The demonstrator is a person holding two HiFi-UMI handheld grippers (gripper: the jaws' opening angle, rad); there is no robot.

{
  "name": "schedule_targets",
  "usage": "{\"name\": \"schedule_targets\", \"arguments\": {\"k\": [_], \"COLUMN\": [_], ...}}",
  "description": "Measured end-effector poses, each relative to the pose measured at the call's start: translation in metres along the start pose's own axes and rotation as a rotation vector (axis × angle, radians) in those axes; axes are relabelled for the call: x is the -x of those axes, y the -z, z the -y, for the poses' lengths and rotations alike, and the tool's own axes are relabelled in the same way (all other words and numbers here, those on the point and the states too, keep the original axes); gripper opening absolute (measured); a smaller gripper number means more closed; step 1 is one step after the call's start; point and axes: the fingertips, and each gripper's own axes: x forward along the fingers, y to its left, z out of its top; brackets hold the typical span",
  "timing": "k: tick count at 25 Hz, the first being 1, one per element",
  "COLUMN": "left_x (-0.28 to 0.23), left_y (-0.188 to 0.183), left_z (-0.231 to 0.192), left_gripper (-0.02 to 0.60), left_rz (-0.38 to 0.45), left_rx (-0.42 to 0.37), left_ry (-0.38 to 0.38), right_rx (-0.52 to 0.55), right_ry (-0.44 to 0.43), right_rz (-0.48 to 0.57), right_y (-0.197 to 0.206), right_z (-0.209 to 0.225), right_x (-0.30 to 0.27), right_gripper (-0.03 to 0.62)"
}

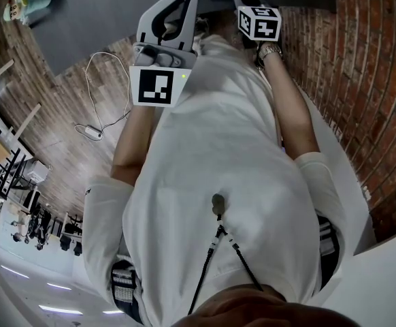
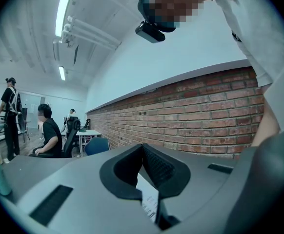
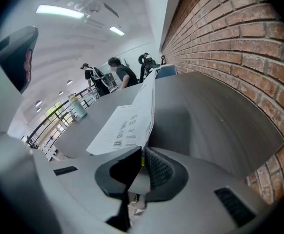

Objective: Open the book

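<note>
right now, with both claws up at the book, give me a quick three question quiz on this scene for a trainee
1. True or false: the right claw is open and clear of the book.
2. Multiple choice: in the right gripper view, what runs along the right of the table? A a brick wall; B a window; C a curtain.
3. Fill in: the printed paper at the left claw sits ___ its jaws.

Key: 1 false, it is shut on a page edge of the book. 2 A. 3 between.
</note>
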Motion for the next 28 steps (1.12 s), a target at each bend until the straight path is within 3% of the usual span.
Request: {"name": "schedule_targets", "arguments": {"k": [28], "left_x": [-0.007], "left_y": [0.001], "left_z": [-0.013], "left_gripper": [0.023], "left_rz": [-0.021], "left_rx": [-0.004], "left_ry": [-0.016], "right_rx": [-0.075], "right_ry": [0.094], "right_rz": [-0.021], "right_y": [-0.003], "right_z": [0.062], "right_x": [-0.003], "right_gripper": [0.049]}}
